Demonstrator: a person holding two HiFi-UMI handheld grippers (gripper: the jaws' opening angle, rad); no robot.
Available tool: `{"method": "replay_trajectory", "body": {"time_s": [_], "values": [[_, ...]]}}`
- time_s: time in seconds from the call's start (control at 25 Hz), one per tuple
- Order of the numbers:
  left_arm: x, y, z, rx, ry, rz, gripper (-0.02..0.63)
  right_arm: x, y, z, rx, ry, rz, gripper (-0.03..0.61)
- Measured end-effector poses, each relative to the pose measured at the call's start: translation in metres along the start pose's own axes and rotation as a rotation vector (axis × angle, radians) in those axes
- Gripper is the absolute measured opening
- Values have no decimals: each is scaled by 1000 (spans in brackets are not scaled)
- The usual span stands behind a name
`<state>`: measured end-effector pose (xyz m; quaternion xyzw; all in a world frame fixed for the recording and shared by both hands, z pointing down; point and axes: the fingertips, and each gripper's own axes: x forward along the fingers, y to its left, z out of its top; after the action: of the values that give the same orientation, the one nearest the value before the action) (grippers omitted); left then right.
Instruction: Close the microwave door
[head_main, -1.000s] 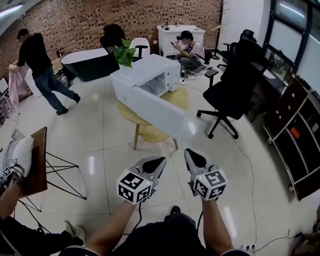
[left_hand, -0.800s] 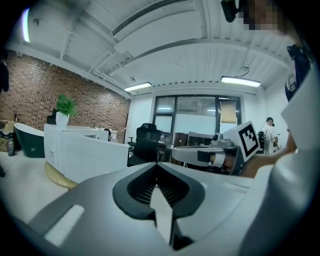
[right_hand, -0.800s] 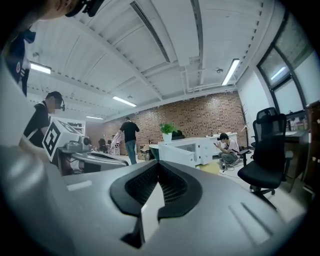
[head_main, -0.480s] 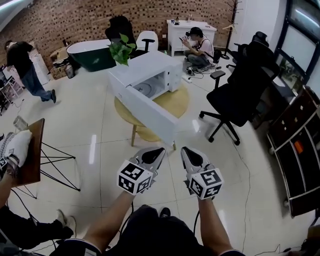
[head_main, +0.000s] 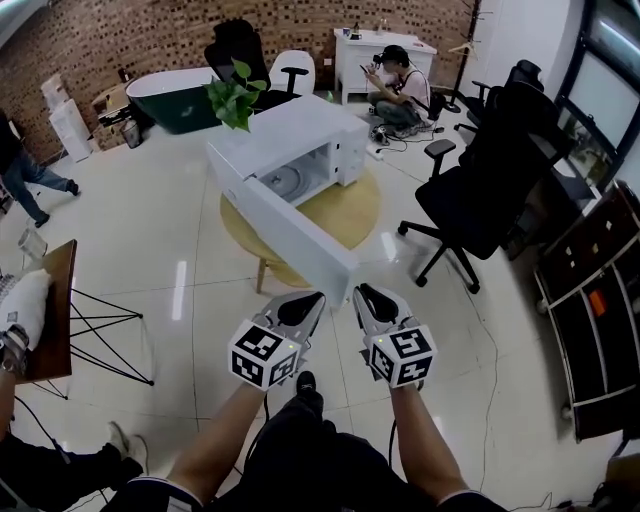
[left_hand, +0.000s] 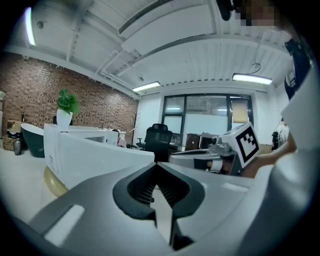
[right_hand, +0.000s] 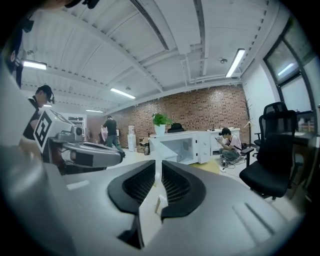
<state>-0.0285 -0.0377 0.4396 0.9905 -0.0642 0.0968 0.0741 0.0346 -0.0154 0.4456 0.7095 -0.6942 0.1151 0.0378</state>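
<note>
The white microwave (head_main: 300, 140) stands on a round wooden table (head_main: 350, 215), and its door (head_main: 300, 235) swings wide open toward me. Both grippers are held side by side just short of the door's free edge. My left gripper (head_main: 312, 298) is shut with nothing in it. In the left gripper view the door (left_hand: 95, 155) fills the left side just beyond that gripper (left_hand: 156, 172). My right gripper (head_main: 362, 292) has its jaws opening, a narrow gap between them and nothing inside. In the right gripper view the gripper (right_hand: 158, 175) points at the microwave (right_hand: 185, 145).
A black office chair (head_main: 480, 190) stands right of the table. A potted plant (head_main: 235, 100) sits behind the microwave. A person (head_main: 395, 85) crouches at the back by a white desk. A wooden-topped wire stand (head_main: 60, 310) is at left, dark shelving (head_main: 600, 300) at right.
Both grippers have moved forward, side by side, and now sit close to the open door's edge. The person walking at the left has gone further left, almost out of view.
</note>
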Motion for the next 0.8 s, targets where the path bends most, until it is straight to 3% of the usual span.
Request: {"method": "replay_trajectory", "body": {"time_s": [0.2,0.4,0.8], "values": [[12,23,1,-14,15,-4,6,35,-11,-3,-7,29,-17,64],[24,40,-2,-23,29,-8,6,48,-20,-4,-10,13,-33,43],[65,65,13,-32,16,-51,6,66,-82,6,0,18,-131,51]]}}
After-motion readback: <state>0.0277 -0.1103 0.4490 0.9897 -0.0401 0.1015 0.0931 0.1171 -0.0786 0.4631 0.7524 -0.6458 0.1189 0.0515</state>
